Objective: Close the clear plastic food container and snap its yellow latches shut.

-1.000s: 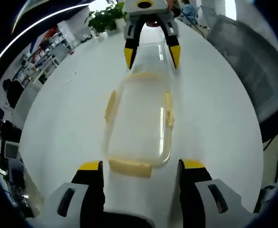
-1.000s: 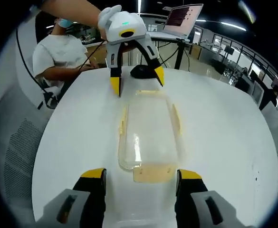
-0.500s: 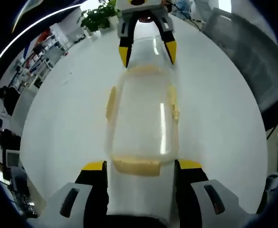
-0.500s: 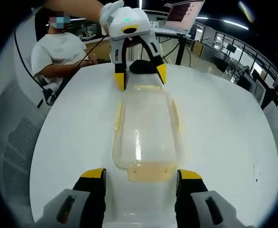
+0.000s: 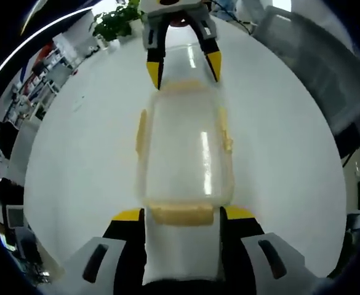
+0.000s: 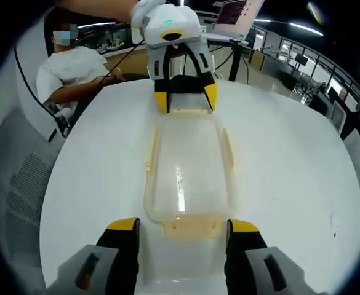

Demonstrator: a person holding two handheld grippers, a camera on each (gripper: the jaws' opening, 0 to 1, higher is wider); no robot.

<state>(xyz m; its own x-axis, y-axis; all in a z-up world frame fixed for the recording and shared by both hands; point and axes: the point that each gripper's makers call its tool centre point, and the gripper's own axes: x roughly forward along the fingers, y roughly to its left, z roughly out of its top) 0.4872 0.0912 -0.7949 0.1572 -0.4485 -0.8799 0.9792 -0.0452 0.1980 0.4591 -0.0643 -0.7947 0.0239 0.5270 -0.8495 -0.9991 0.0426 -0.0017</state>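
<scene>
The clear plastic container (image 5: 183, 147) lies lengthwise on the white table (image 5: 75, 160), lid on, with yellow latches along its sides (image 5: 141, 132) and at both ends. My left gripper (image 5: 183, 215) is open, and its yellow-tipped jaws flank the near end latch (image 5: 181, 215). At the far end my right gripper (image 5: 183, 69) is open, a tip on either side of the container. In the right gripper view the container (image 6: 189, 166) runs away from my right gripper (image 6: 183, 225), whose jaws stand just short of the near latch (image 6: 192, 226). The left gripper (image 6: 186, 98) straddles the far end.
A seated person in a white shirt (image 6: 69, 74) is beyond the table's far left edge. A laptop on a stand (image 6: 235, 15) and a black object (image 6: 183, 83) lie behind the left gripper. Grey mesh chairs (image 5: 315, 55) (image 6: 13, 184) border the table. A potted plant (image 5: 115, 21) stands far off.
Both grippers have closed in on the container's two ends. The left gripper's jaws now flank the end latch, which lay ahead of them a second ago.
</scene>
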